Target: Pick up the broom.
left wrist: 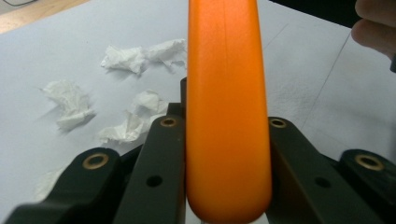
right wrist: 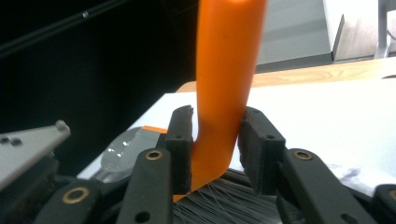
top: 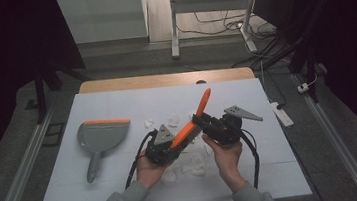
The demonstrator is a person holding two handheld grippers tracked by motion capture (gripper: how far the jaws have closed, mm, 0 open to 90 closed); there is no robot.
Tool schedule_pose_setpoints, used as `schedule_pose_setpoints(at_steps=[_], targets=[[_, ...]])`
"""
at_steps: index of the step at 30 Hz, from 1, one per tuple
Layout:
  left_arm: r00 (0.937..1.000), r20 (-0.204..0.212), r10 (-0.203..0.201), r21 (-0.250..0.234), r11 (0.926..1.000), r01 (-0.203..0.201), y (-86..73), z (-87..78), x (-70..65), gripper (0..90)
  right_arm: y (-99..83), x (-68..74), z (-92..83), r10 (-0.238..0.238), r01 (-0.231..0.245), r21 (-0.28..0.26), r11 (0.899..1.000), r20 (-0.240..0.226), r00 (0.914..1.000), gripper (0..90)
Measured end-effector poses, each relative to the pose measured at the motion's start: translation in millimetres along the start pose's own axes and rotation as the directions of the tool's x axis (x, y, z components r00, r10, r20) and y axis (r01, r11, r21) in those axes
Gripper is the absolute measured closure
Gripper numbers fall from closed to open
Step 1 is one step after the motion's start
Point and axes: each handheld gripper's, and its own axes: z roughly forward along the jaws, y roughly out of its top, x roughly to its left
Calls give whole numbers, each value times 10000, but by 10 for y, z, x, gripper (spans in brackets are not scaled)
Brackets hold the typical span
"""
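From the high view, the left gripper [top: 167,144] and the right gripper [top: 215,126] meet over the middle of the white table [top: 274,171], both at an orange-handled hand brush [top: 192,121] that slants up and away from the person. A grey dustpan [top: 101,137] with an orange edge lies well off to the left of the left gripper, and crumpled paper scraps [top: 189,163] lie under and around both tools.

In the left gripper view, the jaws are clamped on the brush's orange handle [left wrist: 227,107], their inner faces pressed to both its sides; the handle runs straight out ahead between them. Paper scraps [left wrist: 135,58] lie on the table ahead and to the left of the jaws.

In the right gripper view, the handle [right wrist: 224,88] rises between the jaws near its bend. The left pad touches it, while a thin gap shows at the right pad, so this grip has let go. Dark bristles [right wrist: 224,200] lie just below the jaws.
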Motion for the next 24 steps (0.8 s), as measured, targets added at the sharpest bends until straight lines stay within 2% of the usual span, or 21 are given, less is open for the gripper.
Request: schedule_pose_setpoints(at_steps=[2, 5, 7, 9, 12, 14, 17, 19, 22, 23, 24], targets=[[10000, -75, 28, 35, 10000, -28, -1, -14, 20, 788, 5, -6, -15, -167, 167, 54, 9998, 29, 9999, 605], [9998, -137, -141, 118, 9998, 142, -21, -64, 114, 788, 23, -36, -53, -490, 489, 249, 9985, 34, 9988, 571], [9997, -148, -170, 145, 9997, 173, -26, -79, 139, 789, 34, -75, -79, -574, 577, 398, 9975, -91, 9983, 542], [9996, -221, -157, 188, 9997, 161, -34, -110, 183, 789, 42, -120, -93, -634, 643, 653, 9958, -161, 9979, 521], [9997, -238, -67, 343, 9994, 75, -27, -155, 231, 789, 44, -180, -101, -1022, 1030, 1110, 9885, -124, 9947, 503], [9997, -221, -135, 299, 9995, 141, -22, -184, 260, 790, 38, -214, -108, -1424, 1423, 1337, 9807, -88, 9898, 490], [9999, -134, -45, 407, 9992, 50, 0, -246, 304, 789, 38, -254, -123, -1749, 1782, 1721, 9688, -339, 9840, 464], [9999, -117, -11, 408, 9992, 16, 2, -261, 311, 789, 45, -267, -136, -1993, 2065, 2043, 9569, -556, 9784, 448], [9999, -19, 122, 565, 9983, -121, 21, -302, 325, 789, 52, -277, -192, -2479, 2626, 2338, 9361, -907, 9645, 430], [9999, 32, 167, 599, 9981, -169, 28, -310, 329, 789, 54, -280, -211, -2573, 2748, 2383, 9315, -1022, 9609, 424], [9997, 110, 239, 660, 9975, -246, 40, -318, 336, 789, 54, -280, -211, -2573, 2748, 2383, 9315, -1022, 9609, 424]])
